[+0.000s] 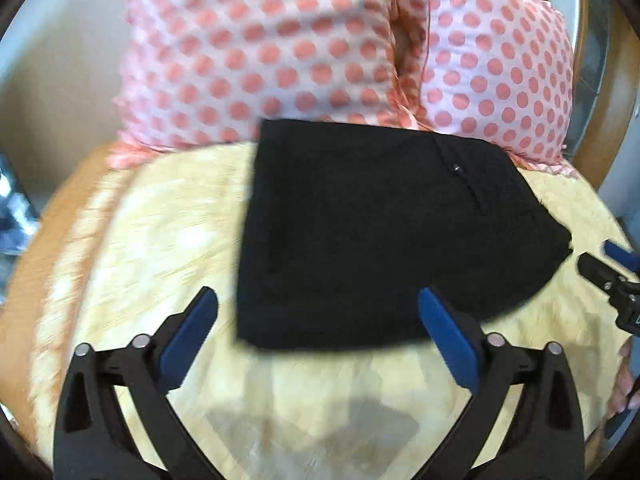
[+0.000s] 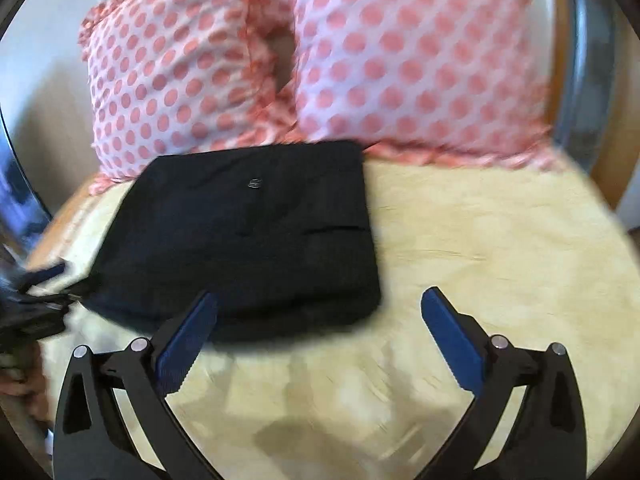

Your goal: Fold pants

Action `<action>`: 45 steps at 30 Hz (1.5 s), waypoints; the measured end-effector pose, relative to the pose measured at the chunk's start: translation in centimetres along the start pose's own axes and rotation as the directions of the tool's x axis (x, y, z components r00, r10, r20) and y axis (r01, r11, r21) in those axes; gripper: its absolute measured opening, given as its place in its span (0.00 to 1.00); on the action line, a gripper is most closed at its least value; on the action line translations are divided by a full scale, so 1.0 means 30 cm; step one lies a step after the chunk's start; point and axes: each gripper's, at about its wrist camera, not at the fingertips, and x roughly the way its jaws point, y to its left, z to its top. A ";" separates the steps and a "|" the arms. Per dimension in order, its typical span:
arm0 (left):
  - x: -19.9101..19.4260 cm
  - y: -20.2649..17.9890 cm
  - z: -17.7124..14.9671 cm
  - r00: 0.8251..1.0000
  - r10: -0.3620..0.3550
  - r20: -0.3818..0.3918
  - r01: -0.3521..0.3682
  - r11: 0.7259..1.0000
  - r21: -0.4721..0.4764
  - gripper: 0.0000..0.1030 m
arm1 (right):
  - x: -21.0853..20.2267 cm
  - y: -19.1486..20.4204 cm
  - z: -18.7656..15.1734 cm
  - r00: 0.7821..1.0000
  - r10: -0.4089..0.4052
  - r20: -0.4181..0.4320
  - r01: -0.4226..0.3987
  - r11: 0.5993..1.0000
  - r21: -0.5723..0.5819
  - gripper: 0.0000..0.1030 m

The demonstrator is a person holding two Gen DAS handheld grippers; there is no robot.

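The black pants lie folded into a compact rectangle on the pale yellow bedspread, their far edge against the pillows. They also show in the right wrist view. My left gripper is open and empty, hovering just in front of the pants' near edge. My right gripper is open and empty, in front of the pants' near right corner. The right gripper's tip shows at the right edge of the left wrist view, close to the pants' right corner. The left gripper appears blurred at the left edge of the right wrist view.
Two white pillows with pink dots stand along the back of the bed. An orange bed edge runs along the left. A wooden and metal frame stands at the right. Bare bedspread lies right of the pants.
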 end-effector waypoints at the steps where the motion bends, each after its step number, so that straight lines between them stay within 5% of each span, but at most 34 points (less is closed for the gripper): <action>1: -0.034 -0.006 -0.036 1.000 0.021 0.006 -0.021 1.000 0.005 0.98 | -0.026 0.017 -0.036 1.000 -0.023 0.017 0.023 1.000 -0.017 0.99; 5: -0.083 -0.026 -0.200 0.998 0.003 -0.062 -0.004 1.000 -0.017 0.98 | -0.064 0.095 -0.147 0.999 -0.033 0.021 0.035 0.997 -0.067 0.99; 12: -0.073 -0.042 -0.315 0.995 0.035 -0.089 -0.035 0.999 -0.003 0.98 | -0.048 0.192 -0.242 0.998 -0.067 -0.019 0.065 0.991 -0.115 0.99; 19: -0.073 -0.033 -0.340 0.996 0.017 -0.087 -0.020 0.999 -0.026 0.98 | -0.014 0.197 -0.287 0.995 -0.014 -0.098 0.010 0.999 -0.044 0.99; 28: -0.085 -0.032 -0.371 1.000 0.013 -0.002 -0.013 1.000 -0.022 0.98 | -0.029 0.194 -0.308 0.998 -0.018 -0.054 0.016 0.999 -0.028 0.99; 45: -0.087 -0.033 -0.373 1.000 0.013 0.008 -0.013 1.000 -0.023 0.98 | -0.028 0.189 -0.308 0.999 -0.017 -0.051 0.015 0.999 -0.029 0.99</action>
